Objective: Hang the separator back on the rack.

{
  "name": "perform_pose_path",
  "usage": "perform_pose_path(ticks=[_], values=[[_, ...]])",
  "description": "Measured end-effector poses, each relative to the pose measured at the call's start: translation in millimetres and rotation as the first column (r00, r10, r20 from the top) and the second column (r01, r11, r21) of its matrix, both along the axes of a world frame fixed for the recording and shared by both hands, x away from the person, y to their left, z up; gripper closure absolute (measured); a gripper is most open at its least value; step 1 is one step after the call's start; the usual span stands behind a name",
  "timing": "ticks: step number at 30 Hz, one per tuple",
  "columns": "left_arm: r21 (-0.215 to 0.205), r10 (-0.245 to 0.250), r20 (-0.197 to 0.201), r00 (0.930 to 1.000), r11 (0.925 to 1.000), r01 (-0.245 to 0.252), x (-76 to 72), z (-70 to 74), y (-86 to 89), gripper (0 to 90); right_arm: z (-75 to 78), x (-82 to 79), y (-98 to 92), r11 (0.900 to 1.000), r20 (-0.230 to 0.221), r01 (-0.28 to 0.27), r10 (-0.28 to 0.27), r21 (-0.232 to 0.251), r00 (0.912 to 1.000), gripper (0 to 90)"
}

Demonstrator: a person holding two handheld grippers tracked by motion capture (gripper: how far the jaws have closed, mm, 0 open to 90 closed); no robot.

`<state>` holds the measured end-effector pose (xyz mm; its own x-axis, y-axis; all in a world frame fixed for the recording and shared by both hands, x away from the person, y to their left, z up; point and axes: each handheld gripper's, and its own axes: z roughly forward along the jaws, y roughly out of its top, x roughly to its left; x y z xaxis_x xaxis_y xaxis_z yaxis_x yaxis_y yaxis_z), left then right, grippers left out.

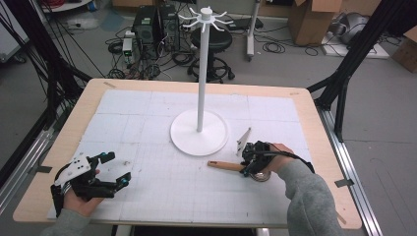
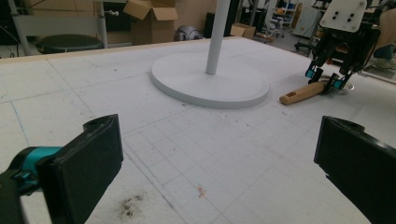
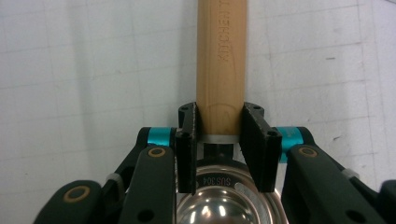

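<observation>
**On the counter's right side, a claw grips a scoop handle**

Near the right front of the counter (image 1: 314, 128), the right claw (image 3: 219, 135) has its two black jaws pressed against both sides of the wooden handle of a steel-bowled scoop (image 3: 220, 60), which lies flat on the white gridded mat (image 1: 147, 118). Just beside it, toward the middle, stands a white rack (image 1: 199, 132) with a round base and tall pole. Well apart at the left, the left claw (image 2: 215, 154) gapes wide, holding nothing. Nothing lies between the two claws.
</observation>
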<state>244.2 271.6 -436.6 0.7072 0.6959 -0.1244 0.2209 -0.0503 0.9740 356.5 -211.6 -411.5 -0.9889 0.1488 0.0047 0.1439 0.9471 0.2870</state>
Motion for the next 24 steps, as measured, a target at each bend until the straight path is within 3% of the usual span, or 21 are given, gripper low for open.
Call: perform_pose_path(ticks=[5,24], values=[[0.001,0.000,0.000,1.0000,1.0000,0.000,0.0,-0.1,0.0,1.7,0.6,-1.7,-0.6,1.000,0.010,0.016,-0.016,0.001,0.9998,69.3],[0.013,0.007,0.006,1.0000,0.9999,-0.007,-0.1,0.2,-0.1,1.7,13.2,-6.2,-9.9,0.991,0.001,0.055,-0.055,0.121,0.9985,69.5]])
